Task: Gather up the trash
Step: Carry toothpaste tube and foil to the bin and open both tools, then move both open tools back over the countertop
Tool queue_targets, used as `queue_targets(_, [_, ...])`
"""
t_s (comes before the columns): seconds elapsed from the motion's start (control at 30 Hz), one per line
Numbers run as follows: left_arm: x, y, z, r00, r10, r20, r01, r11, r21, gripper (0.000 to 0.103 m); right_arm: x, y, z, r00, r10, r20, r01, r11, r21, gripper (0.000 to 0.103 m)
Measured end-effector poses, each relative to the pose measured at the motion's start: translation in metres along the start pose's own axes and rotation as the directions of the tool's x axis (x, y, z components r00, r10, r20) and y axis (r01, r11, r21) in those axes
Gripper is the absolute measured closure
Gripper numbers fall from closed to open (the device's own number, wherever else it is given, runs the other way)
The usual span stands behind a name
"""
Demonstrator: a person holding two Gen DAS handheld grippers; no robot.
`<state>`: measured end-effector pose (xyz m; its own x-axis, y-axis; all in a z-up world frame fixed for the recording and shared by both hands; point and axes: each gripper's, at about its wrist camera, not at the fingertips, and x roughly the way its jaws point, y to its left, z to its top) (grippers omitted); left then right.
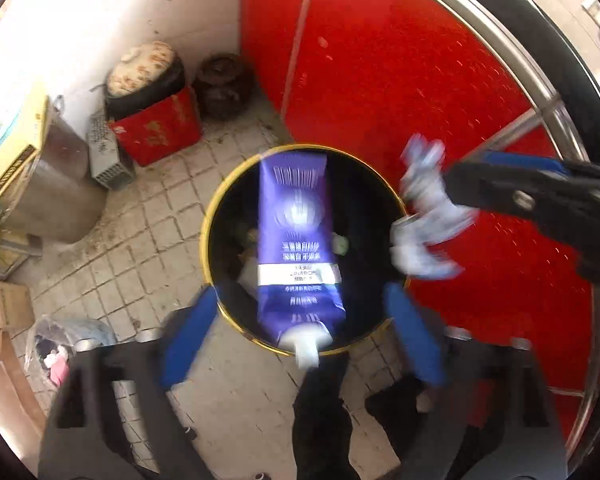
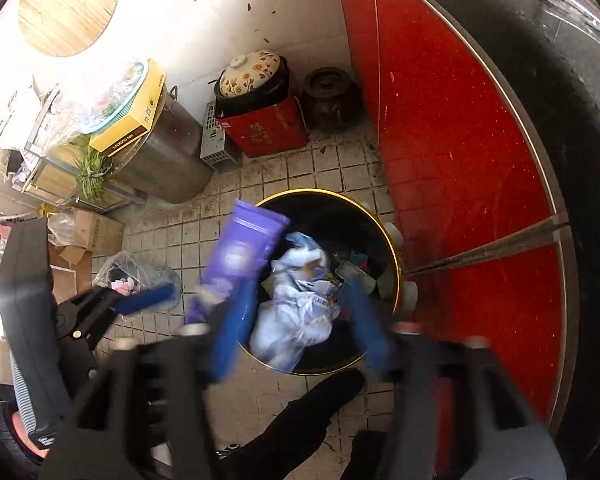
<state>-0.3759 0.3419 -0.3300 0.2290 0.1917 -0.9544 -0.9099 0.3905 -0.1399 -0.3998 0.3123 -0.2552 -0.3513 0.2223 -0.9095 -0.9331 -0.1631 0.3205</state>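
Left wrist view: left gripper (image 1: 300, 332) points down at a round bin (image 1: 380, 184) w/ gold rim on the tiled floor (image 1: 152, 232). Its blue fingers (image 1: 188, 340) are spread wide, apart from the purple tube (image 1: 296, 240) between them. Tube hangs cap-down over the bin mouth, white cap (image 1: 306, 350) nearest the camera, not touching either finger; what holds it, can't tell. Bin sits against a red cabinet (image 1: 400, 80).

At right of that view, the right gripper (image 1: 440, 188) reaches in w/ a crumpled white wrapper (image 1: 424, 220) at its tip, blurred, just beside the bin rim.

Right wrist view: right gripper (image 2: 304, 320) fingers (image 2: 228, 328) are also wide apart, blurred. Wrapper (image 2: 296, 304) sits between them over the bin (image 2: 396, 272); whether a finger touches it, can't tell. Bin already has trash inside, incl. small teal and white bits on the right side. Tube (image 2: 244, 252) shows tilted at the bin's left rim, w/ the left gripper (image 2: 156, 300) near its lower end; contact there not clear.

Against the wall: red box (image 2: 268, 132) w/ a floral-lid pot (image 2: 252, 72) on top, dark jar (image 2: 330, 96) beside it, steel pot (image 2: 164, 160) to the left, clear bag (image 2: 140, 280) on the floor near the bin.
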Motion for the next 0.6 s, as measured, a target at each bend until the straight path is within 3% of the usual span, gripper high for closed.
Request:
queue_targets(0.2, [-0.041, -0.005, 0.005, 0.999, 0.028, 0.038, -0.029, 0.999, 0.032, 0.016, -0.070, -0.008, -0.022, 0.998, 0.011, 0.063, -0.012, 1.000, 0.020, 0.035])
queue_targets(0.27, [-0.072, -0.019, 0.009, 0.996, 0.037, 0.080, -0.044, 0.996, 0.078, 0.015, -0.111, -0.014, -0.035, 0.994, 0.000, 0.114, -0.004, 0.999, 0.038, 0.028])
queue_targets(0.4, [-0.126, -0.064, 0.014, 0.988, 0.006, 0.154, -0.036, 0.981, 0.191, 0.011, -0.206, -0.035, -0.066, 0.968, -0.083, 0.239, 0.056, 0.991, 0.119, 0.024])
queue_targets(0.5, [-0.166, -0.120, 0.019, 0.974, -0.070, 0.216, -0.004, 0.946, 0.323, 0.007, -0.278, -0.061, -0.102, 0.922, -0.220, 0.318, 0.147, 0.960, 0.239, 0.021])
queue_targets(0.57, [-0.185, -0.172, 0.020, 0.959, -0.172, 0.224, 0.057, 0.896, 0.441, 0.007, -0.318, -0.084, -0.133, 0.886, -0.317, 0.337, 0.194, 0.916, 0.352, 0.015])
queue_targets(0.6, [-0.190, -0.200, 0.019, 0.950, -0.231, 0.211, 0.096, 0.857, 0.506, 0.007, -0.334, -0.095, -0.150, 0.872, -0.348, 0.344, 0.201, 0.896, 0.396, 0.015])
